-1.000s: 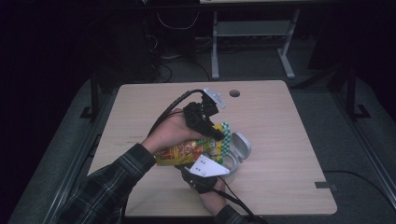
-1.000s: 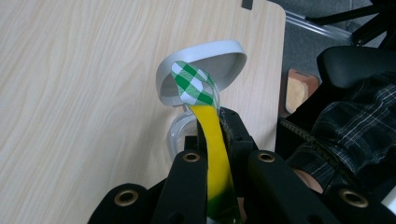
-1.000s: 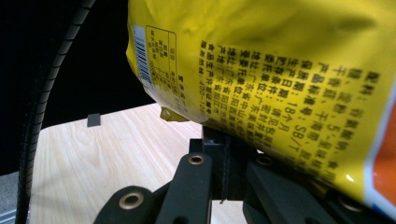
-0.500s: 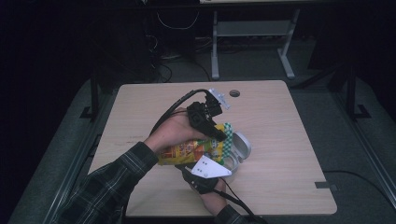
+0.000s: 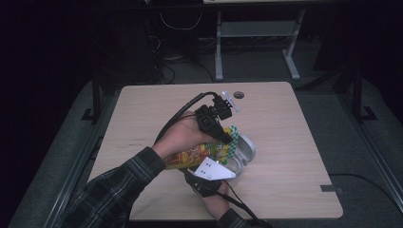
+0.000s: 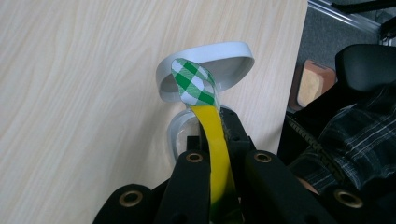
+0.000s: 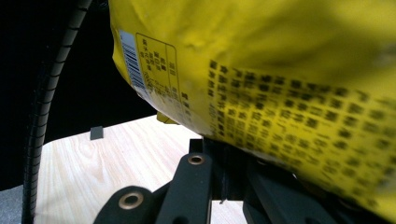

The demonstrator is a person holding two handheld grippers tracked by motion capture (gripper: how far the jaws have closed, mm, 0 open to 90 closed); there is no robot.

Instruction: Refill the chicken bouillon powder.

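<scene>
A yellow snack bag (image 5: 192, 156) with a green-and-white checked top (image 6: 194, 84) hangs tilted between both hands, above the table. My left gripper (image 5: 227, 138) pinches the bag's top edge (image 6: 215, 140) just over a white round container (image 5: 245, 148); its jaws have just been closing tighter on the bag. In the left gripper view my left gripper (image 6: 217, 131) stands shut on the yellow strip, with the white container (image 6: 224, 58) behind it. My right gripper (image 5: 219, 165), under its grey plate, grips the bag's lower end. The printed bag (image 7: 280, 93) lies over my right gripper (image 7: 219, 154).
The light wooden table (image 5: 294, 142) has bare room to the left, right and far side of the hands. A round cable hole (image 5: 238, 95) sits near the far edge. Cables trail from both grippers. Dark floor and a desk frame (image 5: 256, 33) lie beyond.
My left gripper has edged slightly to the right with the bag's top. The right gripper and the container have not moved.
</scene>
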